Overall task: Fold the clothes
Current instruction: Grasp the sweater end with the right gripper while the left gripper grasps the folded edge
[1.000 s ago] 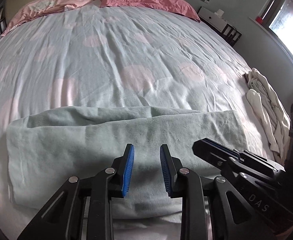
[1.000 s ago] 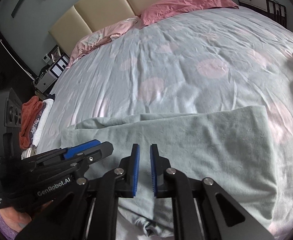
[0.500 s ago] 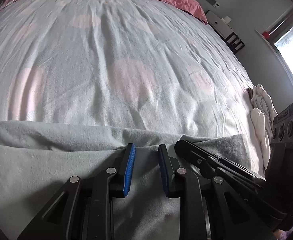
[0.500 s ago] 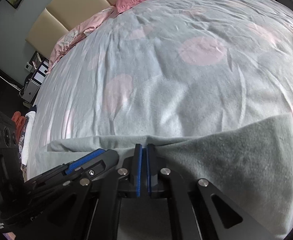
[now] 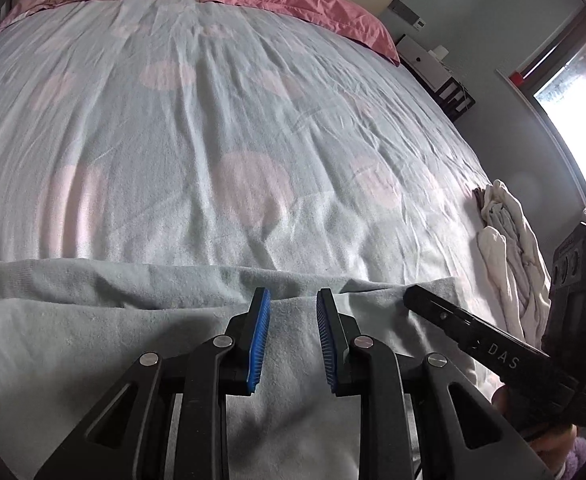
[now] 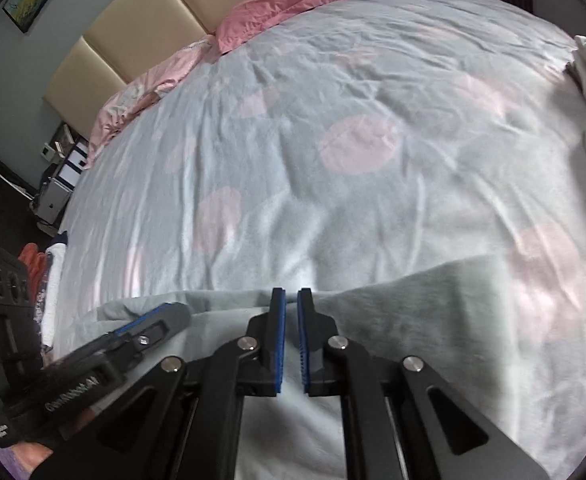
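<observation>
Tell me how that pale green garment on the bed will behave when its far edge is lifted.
The pale green garment will probably sag and drape: it already lies in soft folds. Its fuzzy surface should grip rather than slip. It is probably light, since it rests flat on the bedspread.

A pale grey-green fleece garment [image 5: 93, 344] lies folded across the near edge of a bed with a pale blue, pink-spotted cover [image 5: 213, 140]. The left gripper [image 5: 293, 312], blue pads parted, hovers over the garment's far fold. The black right gripper [image 5: 445, 312] reaches in beside it. Crumpled white clothes [image 5: 509, 248] lie at the bed's right edge.
</observation>
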Motion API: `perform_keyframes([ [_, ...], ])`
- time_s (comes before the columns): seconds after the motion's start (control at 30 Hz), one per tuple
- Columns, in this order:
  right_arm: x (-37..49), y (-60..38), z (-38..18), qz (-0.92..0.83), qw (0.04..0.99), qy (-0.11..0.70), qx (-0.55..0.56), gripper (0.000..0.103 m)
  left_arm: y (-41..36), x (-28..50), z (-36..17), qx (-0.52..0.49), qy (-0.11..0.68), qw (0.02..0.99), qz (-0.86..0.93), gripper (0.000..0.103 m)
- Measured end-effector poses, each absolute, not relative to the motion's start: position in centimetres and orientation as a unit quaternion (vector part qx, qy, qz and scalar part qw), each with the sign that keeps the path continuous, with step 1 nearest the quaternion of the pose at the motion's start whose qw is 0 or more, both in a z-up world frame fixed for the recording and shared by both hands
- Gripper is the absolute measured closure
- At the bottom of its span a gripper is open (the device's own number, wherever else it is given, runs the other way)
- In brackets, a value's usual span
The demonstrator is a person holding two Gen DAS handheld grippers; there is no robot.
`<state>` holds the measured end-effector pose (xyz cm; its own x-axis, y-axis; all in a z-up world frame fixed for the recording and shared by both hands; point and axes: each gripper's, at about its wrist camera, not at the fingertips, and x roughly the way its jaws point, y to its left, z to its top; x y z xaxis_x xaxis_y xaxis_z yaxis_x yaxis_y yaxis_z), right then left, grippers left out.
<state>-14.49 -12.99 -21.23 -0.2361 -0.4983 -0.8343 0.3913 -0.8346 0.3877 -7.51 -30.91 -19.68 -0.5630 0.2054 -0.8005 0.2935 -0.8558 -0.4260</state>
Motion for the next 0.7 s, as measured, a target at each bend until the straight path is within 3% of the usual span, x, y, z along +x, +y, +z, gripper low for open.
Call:
perform_keyframes([
  [0.27,-14.2,-6.9,-19.2,-0.776,0.236,-0.029,0.584,0.095,-26.4,-7.6,-19.3,0.5,0.168,0.033,-0.849,0.079],
  [0.33,-14.4,-5.4,-18.8,-0.775,0.227,-0.015,0.589,0.091,-25.5,-7.5,-19.6,0.507,0.133,0.04,-0.85,0.079],
  [0.4,-14.5,-3.8,-19.4,-0.768,0.22,-0.011,0.601,0.079,-24.8,-7.5,-20.1,0.517,0.103,0.044,-0.849,0.079],
  [0.53,-15.4,-1.3,-21.5,-0.742,0.224,-0.085,0.626,0.078,-24.7,-7.5,-21.2,0.527,0.083,0.049,-0.845,0.079],
  [0.7,-15.5,-2.3,-22.6,-0.73,0.238,-0.081,0.635,0.076,-24.6,-7.4,-21.9,0.528,0.063,0.045,-0.846,0.078],
])
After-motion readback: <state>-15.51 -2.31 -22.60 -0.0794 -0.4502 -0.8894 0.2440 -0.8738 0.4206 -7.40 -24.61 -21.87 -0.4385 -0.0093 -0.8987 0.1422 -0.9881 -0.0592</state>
